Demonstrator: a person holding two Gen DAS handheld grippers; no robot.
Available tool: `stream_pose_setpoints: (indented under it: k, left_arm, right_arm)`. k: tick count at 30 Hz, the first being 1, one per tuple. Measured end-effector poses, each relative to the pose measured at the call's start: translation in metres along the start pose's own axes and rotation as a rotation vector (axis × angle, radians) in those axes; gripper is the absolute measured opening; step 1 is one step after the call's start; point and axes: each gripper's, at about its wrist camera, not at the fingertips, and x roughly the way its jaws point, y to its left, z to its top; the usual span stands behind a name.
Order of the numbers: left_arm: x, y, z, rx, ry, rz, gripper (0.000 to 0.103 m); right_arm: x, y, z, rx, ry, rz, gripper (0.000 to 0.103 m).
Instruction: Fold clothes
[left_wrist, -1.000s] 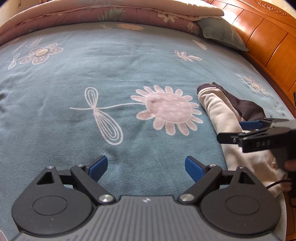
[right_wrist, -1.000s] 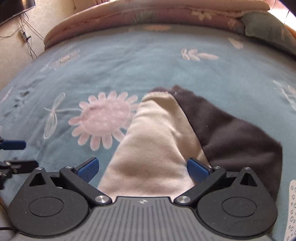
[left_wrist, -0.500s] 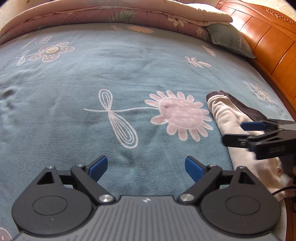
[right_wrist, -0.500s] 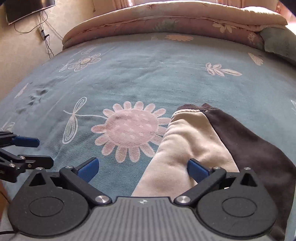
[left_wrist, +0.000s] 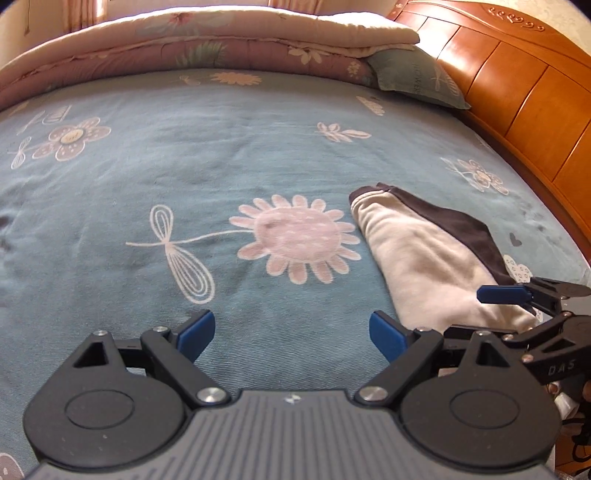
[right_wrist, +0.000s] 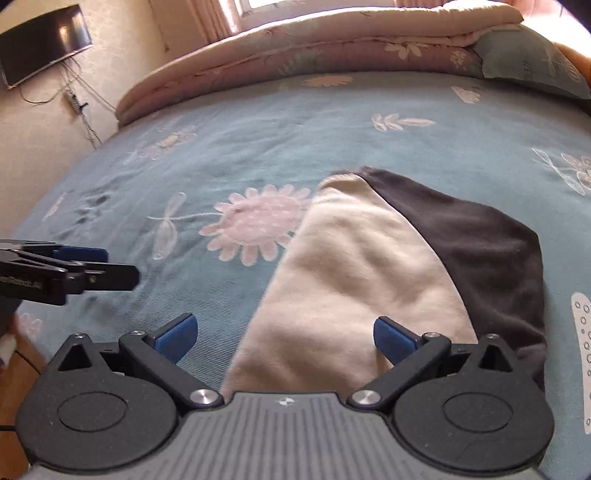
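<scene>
A cream and dark brown garment (left_wrist: 432, 258) (right_wrist: 373, 273) lies folded into a narrow bundle on the blue flowered bedspread (left_wrist: 221, 166) (right_wrist: 258, 147), near the bed's right front. My left gripper (left_wrist: 291, 332) hovers open over bare bedspread, left of the garment, nothing between its fingers. In the right wrist view my right gripper (right_wrist: 284, 338) is open just above the garment's near cream end, not gripping it. Each gripper shows at the edge of the other's view: the right gripper (left_wrist: 491, 312) at right, the left gripper (right_wrist: 110, 266) at left.
A rolled quilt (left_wrist: 207, 40) (right_wrist: 332, 40) and a green pillow (left_wrist: 413, 77) (right_wrist: 532, 55) lie along the far side. An orange wooden headboard (left_wrist: 517, 81) runs along the right. A wall television (right_wrist: 44, 40) with cables hangs at left. The bed's front edge is close beneath both grippers.
Both grippers have pulled back and risen from the garment, staying open. The garment lies still, and more of the bed and the far quilt has come into view.
</scene>
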Motion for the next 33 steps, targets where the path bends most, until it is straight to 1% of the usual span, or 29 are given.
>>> stream_pose_setpoints:
  k: [1, 3, 4, 6, 8, 10, 11, 12, 15, 17, 19, 21, 26, 30, 33]
  left_arm:
    - [-0.003, -0.001, 0.000, -0.001, -0.007, -0.001, 0.091]
    - [-0.007, -0.001, 0.000, -0.015, -0.018, 0.004, 0.091]
    - [-0.009, -0.001, 0.000, -0.022, -0.023, 0.006, 0.091]
    - [-0.011, -0.001, -0.002, -0.034, -0.021, 0.002, 0.091]
    - [-0.011, -0.002, -0.004, -0.039, -0.015, -0.003, 0.091]
    - [-0.009, -0.003, -0.005, -0.039, -0.008, -0.007, 0.091]
    - [-0.009, -0.004, -0.006, -0.038, -0.007, -0.008, 0.091]
    - [-0.008, -0.004, -0.006, -0.040, -0.008, -0.009, 0.091]
    - [-0.004, -0.008, -0.007, -0.036, 0.010, -0.018, 0.091]
    - [-0.002, -0.012, -0.008, -0.023, 0.024, -0.016, 0.091]
    - [0.001, -0.017, -0.009, -0.016, 0.037, -0.012, 0.091]
    - [0.003, -0.022, -0.008, -0.012, 0.041, -0.009, 0.091]
    - [0.006, -0.044, -0.006, 0.038, 0.051, -0.036, 0.091]
    - [0.013, -0.056, -0.001, 0.053, 0.074, -0.048, 0.091]
    - [0.011, -0.068, 0.005, 0.075, 0.054, -0.049, 0.091]
  right_arm:
    - [-0.003, 0.004, 0.001, -0.016, -0.012, 0.013, 0.103]
    - [0.008, 0.006, -0.003, -0.023, 0.019, 0.026, 0.103]
    - [0.018, 0.003, -0.007, -0.002, 0.045, 0.039, 0.103]
    - [0.026, -0.002, -0.015, 0.030, 0.040, 0.033, 0.103]
    - [0.016, 0.003, -0.011, 0.056, 0.033, 0.041, 0.103]
    - [0.004, 0.009, -0.011, 0.043, -0.004, 0.082, 0.103]
    - [0.002, 0.012, -0.012, 0.028, -0.009, 0.098, 0.103]
    - [0.006, 0.015, -0.014, 0.015, 0.004, 0.102, 0.103]
    - [0.019, 0.015, -0.024, 0.010, 0.040, 0.056, 0.103]
    - [0.008, 0.012, -0.023, 0.036, 0.018, 0.085, 0.103]
    - [-0.007, 0.004, -0.022, 0.053, -0.034, 0.073, 0.103]
    - [-0.016, -0.012, -0.022, 0.072, -0.068, 0.015, 0.103]
    - [-0.032, -0.043, -0.030, 0.170, -0.104, 0.024, 0.103]
    - [-0.045, -0.068, -0.036, 0.249, -0.133, 0.032, 0.103]
    - [-0.055, -0.086, -0.041, 0.309, -0.154, 0.039, 0.103]
